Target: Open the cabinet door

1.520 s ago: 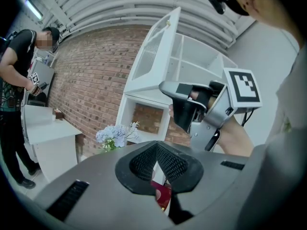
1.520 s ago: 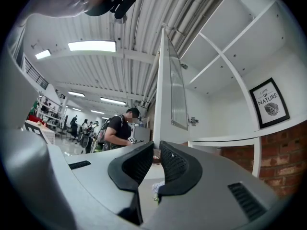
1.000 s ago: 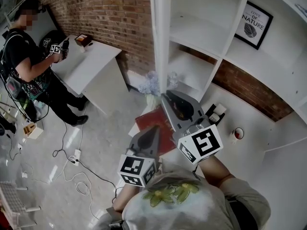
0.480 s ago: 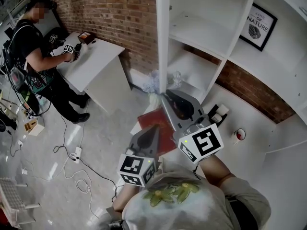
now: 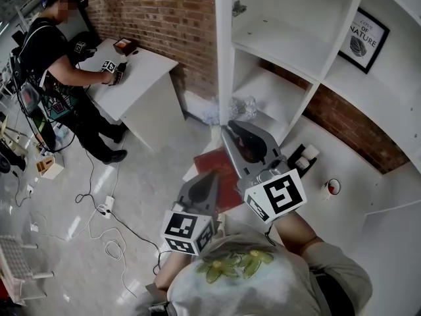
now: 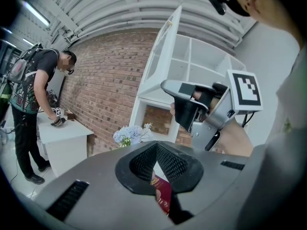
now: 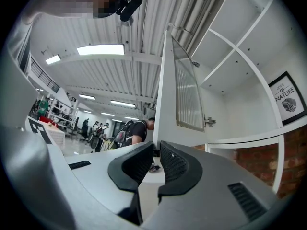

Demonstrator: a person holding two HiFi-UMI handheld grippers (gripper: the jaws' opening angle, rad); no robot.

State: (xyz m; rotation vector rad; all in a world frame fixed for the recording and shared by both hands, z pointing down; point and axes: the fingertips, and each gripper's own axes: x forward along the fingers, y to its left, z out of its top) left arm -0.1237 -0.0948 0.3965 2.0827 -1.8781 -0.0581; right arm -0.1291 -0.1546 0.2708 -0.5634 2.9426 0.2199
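Left gripper (image 5: 212, 176): fingers meet at the tips and hold nothing. The red booklet (image 5: 205, 164) seen past them lies loose, lower down. Right gripper (image 5: 227, 131): fingers almost together with a thin slit, nothing in it, tips close to the door's near edge.

Door (image 5: 223, 45) stands edge-on to the head view, swung well out from the shelf unit (image 5: 283, 45). The right gripper view shows its ribbed panel and a hinge (image 7: 209, 121) at the back. It looks open already, so the task is probably near done.

If it needs more swing, push the free edge with the right gripper along the hinge arc, slowly, without clamping. Watch the flowers (image 5: 240, 107) at the base.

Far left, a person (image 5: 52, 51) works at a table (image 5: 131, 78), well clear.
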